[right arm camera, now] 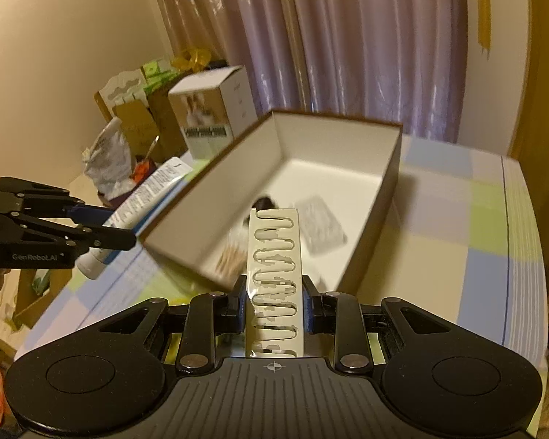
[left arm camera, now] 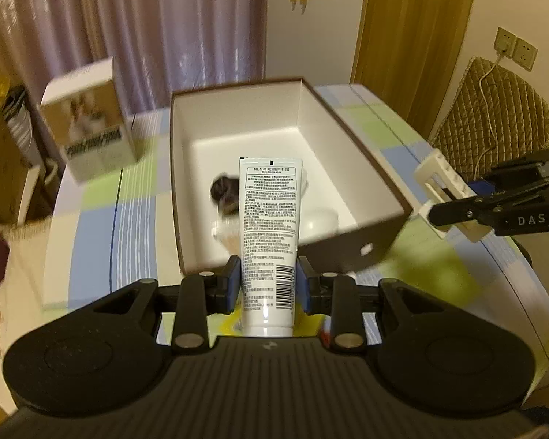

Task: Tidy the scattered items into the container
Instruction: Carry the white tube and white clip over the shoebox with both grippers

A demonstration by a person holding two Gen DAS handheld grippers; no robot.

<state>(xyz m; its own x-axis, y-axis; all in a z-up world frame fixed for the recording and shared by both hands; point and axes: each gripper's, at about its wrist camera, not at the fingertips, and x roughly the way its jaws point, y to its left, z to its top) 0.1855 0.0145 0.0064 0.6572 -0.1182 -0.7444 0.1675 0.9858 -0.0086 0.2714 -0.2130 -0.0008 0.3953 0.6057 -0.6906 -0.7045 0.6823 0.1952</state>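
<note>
An open box (left arm camera: 181, 168) with brown outside and white inside stands on the table; it also shows in the right wrist view (right arm camera: 347, 139). Inside lie a dark fuzzy item (left arm camera: 221, 190), a clear plastic pack (right arm camera: 322, 228) and a tan item (right arm camera: 230, 261). My left gripper (left arm camera: 269, 285) is shut on a white hand-cream tube (left arm camera: 269, 230), held over the box's near edge. My right gripper (right arm camera: 274, 307) is shut on a white slotted plastic strip (right arm camera: 276, 274), held at the box's near corner. The strip shows in the left wrist view (left arm camera: 444, 190) at the box's right.
A white and tan carton (left arm camera: 91, 120) stands left of the box on the pastel checked tablecloth (left arm camera: 99, 230). Bags and cardboard clutter (right arm camera: 128, 139) sit beyond the table's left edge. A padded chair (left arm camera: 494, 117) stands at the right. Curtains hang behind.
</note>
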